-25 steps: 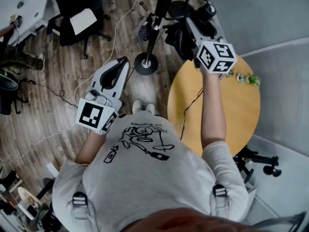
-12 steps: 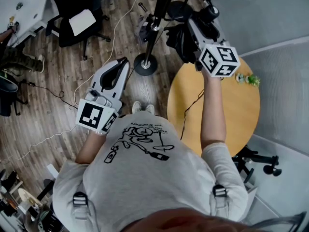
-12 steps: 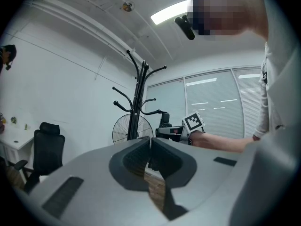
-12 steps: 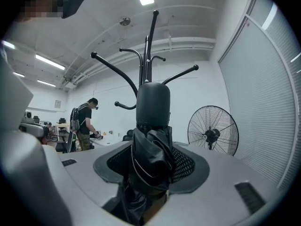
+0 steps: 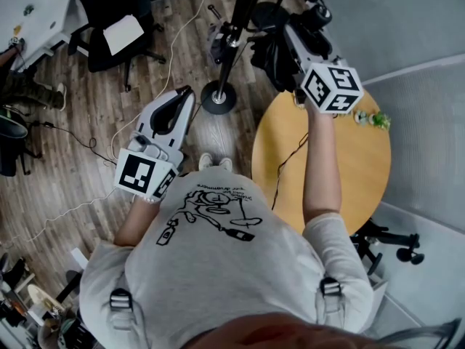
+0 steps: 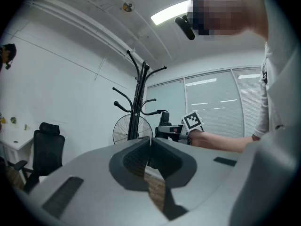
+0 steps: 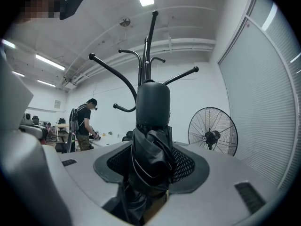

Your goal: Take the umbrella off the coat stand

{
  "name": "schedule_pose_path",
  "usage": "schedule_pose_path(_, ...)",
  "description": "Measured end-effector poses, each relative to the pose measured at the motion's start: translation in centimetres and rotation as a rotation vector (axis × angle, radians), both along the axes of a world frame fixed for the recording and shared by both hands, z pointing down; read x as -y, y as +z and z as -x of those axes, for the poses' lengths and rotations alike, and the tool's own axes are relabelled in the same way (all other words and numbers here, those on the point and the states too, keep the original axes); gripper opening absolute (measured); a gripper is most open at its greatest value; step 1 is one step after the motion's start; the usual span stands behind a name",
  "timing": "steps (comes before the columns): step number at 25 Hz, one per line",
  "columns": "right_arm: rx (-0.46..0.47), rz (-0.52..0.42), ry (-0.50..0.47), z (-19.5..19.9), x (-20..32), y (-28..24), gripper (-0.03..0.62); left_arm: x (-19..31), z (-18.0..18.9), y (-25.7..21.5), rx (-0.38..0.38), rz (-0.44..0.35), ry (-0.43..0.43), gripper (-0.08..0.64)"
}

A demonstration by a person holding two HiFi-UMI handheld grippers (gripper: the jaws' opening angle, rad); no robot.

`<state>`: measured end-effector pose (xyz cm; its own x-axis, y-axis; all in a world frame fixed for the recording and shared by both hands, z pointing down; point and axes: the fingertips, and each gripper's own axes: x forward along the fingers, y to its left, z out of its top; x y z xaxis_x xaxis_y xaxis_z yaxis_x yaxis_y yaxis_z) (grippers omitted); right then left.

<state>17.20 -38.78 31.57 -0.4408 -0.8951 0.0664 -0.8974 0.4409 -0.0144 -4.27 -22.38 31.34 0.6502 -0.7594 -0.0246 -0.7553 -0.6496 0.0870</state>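
- By the far wall, the wooden floor (image 5: 87,122) has open room to the left of the person. Loose cables (image 5: 94,151) trail across it and could catch a foot in stepping back.
- The round table (image 5: 363,166) sits under the right arm, so its edge blocks a retreat to the right.
- The coat stand (image 7: 149,55) rises just behind the load, its curved hooks spread to both sides. A sideways pull could snag one and rock the stand on its small base.
- A fan (image 7: 212,134) stands farther right, well apart.
- The umbrella (image 7: 153,107) is folded and upright, just right of the pole. I cannot see whether any strap is on a hook.
- The right gripper (image 7: 151,163) is clamped on the slack cloth, which could slip out under a tug.
- The left gripper (image 6: 150,147) is closed and empty, held low over the floor.
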Motion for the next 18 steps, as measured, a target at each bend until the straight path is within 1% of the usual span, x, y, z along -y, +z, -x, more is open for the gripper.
schedule_pose_path(11, 0.010, -0.017, 0.011, -0.2, -0.8, -0.4, 0.230, 0.1, 0.0, 0.0, -0.004, 0.003, 0.000, 0.017)
schedule_pose_path(18, 0.009, -0.035, -0.010, 0.3, -3.2, -1.2, 0.230, 0.0, 0.0, 0.0, -0.008, 0.002, 0.001, 0.017)
